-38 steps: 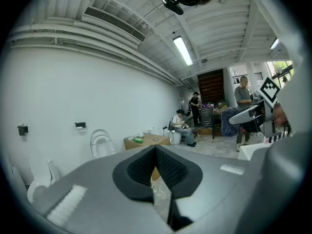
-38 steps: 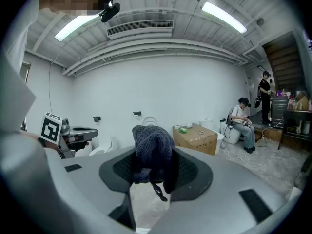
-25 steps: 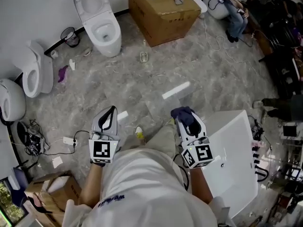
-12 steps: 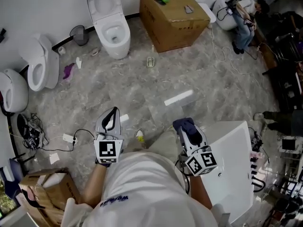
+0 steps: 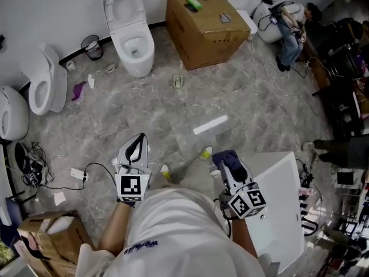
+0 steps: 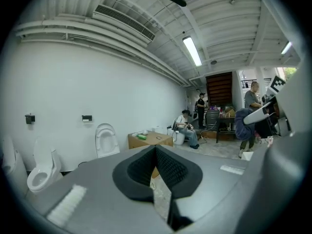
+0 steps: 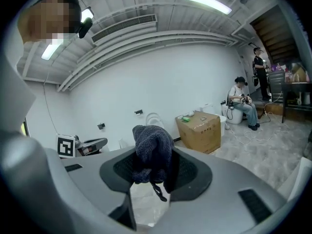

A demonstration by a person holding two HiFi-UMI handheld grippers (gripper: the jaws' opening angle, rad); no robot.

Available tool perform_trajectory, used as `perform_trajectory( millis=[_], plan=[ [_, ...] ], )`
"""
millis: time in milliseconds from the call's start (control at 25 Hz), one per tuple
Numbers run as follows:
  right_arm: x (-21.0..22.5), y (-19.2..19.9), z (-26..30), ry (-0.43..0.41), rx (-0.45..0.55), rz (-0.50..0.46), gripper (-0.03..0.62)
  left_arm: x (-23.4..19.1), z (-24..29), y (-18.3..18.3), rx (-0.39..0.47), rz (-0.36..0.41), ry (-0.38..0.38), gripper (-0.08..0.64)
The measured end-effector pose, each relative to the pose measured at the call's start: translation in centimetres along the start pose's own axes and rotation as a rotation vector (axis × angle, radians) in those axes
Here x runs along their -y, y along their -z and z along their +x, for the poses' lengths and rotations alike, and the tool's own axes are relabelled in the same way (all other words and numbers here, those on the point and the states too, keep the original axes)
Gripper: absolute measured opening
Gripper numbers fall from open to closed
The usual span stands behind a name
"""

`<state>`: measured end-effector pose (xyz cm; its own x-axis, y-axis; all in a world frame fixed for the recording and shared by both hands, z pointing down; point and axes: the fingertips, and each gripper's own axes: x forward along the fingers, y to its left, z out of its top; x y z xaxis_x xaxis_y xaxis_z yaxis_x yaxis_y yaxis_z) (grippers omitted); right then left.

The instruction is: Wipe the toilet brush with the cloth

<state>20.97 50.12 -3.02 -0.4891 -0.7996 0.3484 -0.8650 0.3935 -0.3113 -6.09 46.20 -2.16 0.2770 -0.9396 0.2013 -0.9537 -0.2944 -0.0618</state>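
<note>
Cloth (image 7: 152, 152), dark blue and knitted, was clamped between the jaws of the right gripper (image 7: 155, 165); it bulged above the pads and a loose strand hung below them. In the head view the same cloth showed as a dark bundle at the tip of that gripper, held above the grey marbled floor (image 5: 173, 105) beside a white panel (image 5: 277, 201). We recorded the left gripper (image 6: 156, 152) with its jaws together, pads meeting at the tips and nothing between them; it was held apart from the right one, on the other side of the person's body. Each gripper carried a cube with a black-and-white square marker, left (image 5: 132, 187) and right (image 5: 248, 203). We noted blue lettering on the person's white shirt (image 5: 138, 247), too blurred to read. Dark print on the side of the cardboard box (image 5: 204, 25) against the far wall was too small to read as well. A white toilet (image 5: 130, 30) stood just beside that box, well apart from both grippers.
</note>
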Motion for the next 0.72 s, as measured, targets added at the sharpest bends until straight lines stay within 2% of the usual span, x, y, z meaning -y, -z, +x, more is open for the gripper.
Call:
perform_trajectory(
  millis=[120, 240, 360, 560, 720],
  plan=[
    [0.5, 0.0, 0.0, -0.009, 0.001, 0.058, 0.166, -0.7, -0.6, -0.3, 0.031, 0.007, -0.014, 0.0],
    [1.1, -0.3, 0.1, 0.01, -0.005, 0.057, 0.166, -1.7, -0.5, 0.4, 0.022, -0.012, -0.043, 0.002],
    [1.4, -0.5, 0.5, 0.022, -0.025, 0.05, 0.166, -1.8, 0.2, 1.2, -0.015, -0.015, -0.025, 0.001],
    [2.6, -0.3, 2.7, 0.013, -0.126, -0.001, 0.169, -2.0, 3.4, 1.2, -0.051, -0.001, 0.003, 0.002],
    [5.4, 0.3, 6.0, -0.005, -0.225, -0.028, 0.17, -1.9, 7.9, 0.1, -0.052, 0.012, 0.011, 0.002]
  ],
)
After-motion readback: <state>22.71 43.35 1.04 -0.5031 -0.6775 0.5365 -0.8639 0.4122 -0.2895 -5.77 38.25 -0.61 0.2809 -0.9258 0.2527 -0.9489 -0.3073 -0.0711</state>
